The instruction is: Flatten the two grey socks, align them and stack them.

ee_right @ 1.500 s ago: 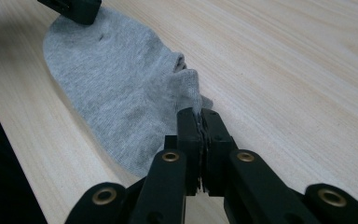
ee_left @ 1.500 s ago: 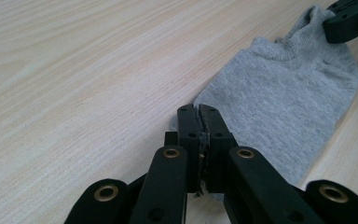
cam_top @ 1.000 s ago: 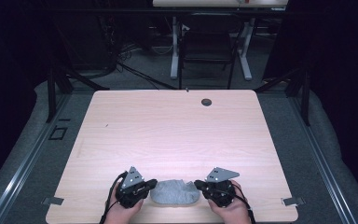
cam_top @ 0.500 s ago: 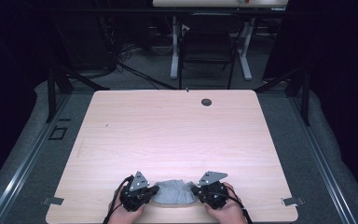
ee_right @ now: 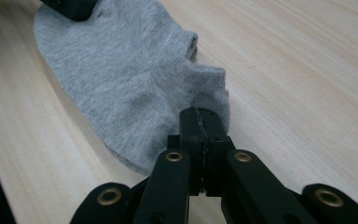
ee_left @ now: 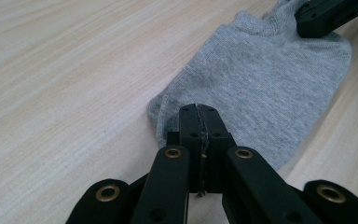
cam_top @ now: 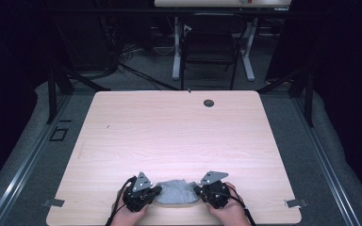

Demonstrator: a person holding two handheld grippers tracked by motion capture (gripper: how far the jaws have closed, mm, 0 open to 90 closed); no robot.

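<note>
In the high view, a grey sock (cam_top: 173,192) is seen lying flat near the front edge of the desk (cam_top: 179,136), stretched between the left claw (cam_top: 153,192) and the right claw (cam_top: 199,191), each held in a hand coming in from below. A small dark round hole (cam_top: 209,102) is set well beyond the sock, near the far edge; past it, a chair and the legs of another desk are made out in a dark room with a grey floor. In the left gripper view, the left claw (ee_left: 199,114) is shown pinched shut on one end of the sock (ee_left: 261,84), while the other claw (ee_left: 328,16) is clamped on the far end. In the right gripper view, the right claw (ee_right: 200,116) is shut on the cuff end of the sock (ee_right: 130,93), which is spread on pale wood grain. The step in hand is judged to be a two-ended grasp; next, a lift or a fold is probably called for, with both ends kept level so that neither slips.
</note>
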